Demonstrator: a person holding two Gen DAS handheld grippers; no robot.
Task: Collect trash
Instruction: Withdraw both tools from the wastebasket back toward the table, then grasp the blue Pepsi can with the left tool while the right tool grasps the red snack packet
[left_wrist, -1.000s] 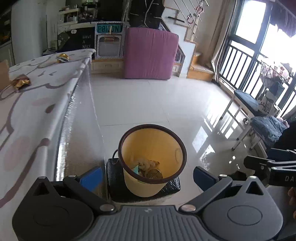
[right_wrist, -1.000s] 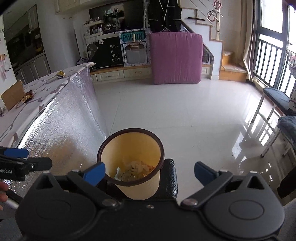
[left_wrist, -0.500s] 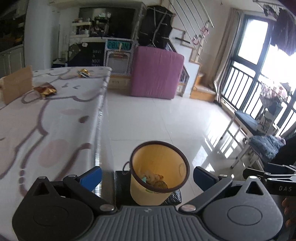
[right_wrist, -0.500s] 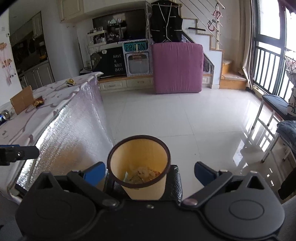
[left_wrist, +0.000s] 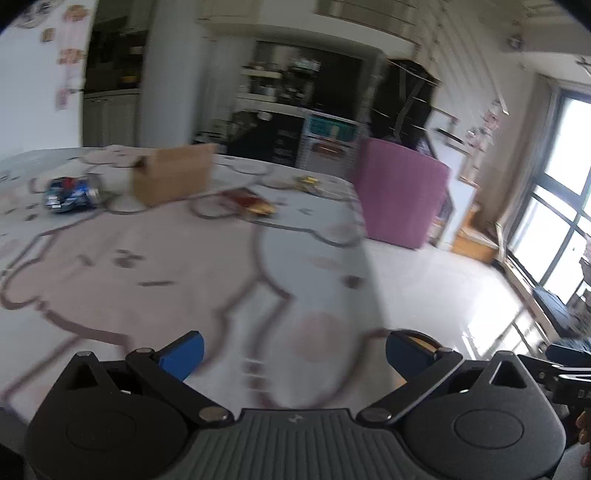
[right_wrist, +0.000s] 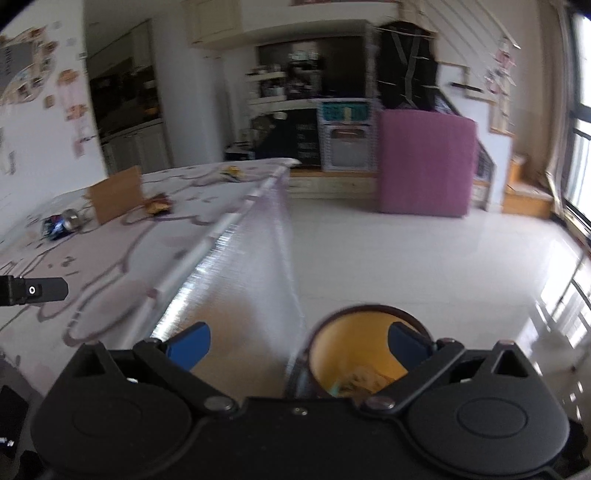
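- My left tongs (left_wrist: 294, 350) are spread wide with nothing between them, over the near part of the surface (left_wrist: 155, 266) with its pink cartoon cloth.
- My right tongs (right_wrist: 300, 343) are also spread and empty, above the surface's silvery hanging edge and the yellow bin (right_wrist: 364, 347) on the floor.
- The bin holds crumpled trash at its bottom.
- Trash on the surface: a crushed blue can (left_wrist: 72, 194) beside the cardboard box (left_wrist: 173, 177), a red-gold wrapper (left_wrist: 255, 201) just right of the box, and a small yellow piece (left_wrist: 308, 181) farther back.
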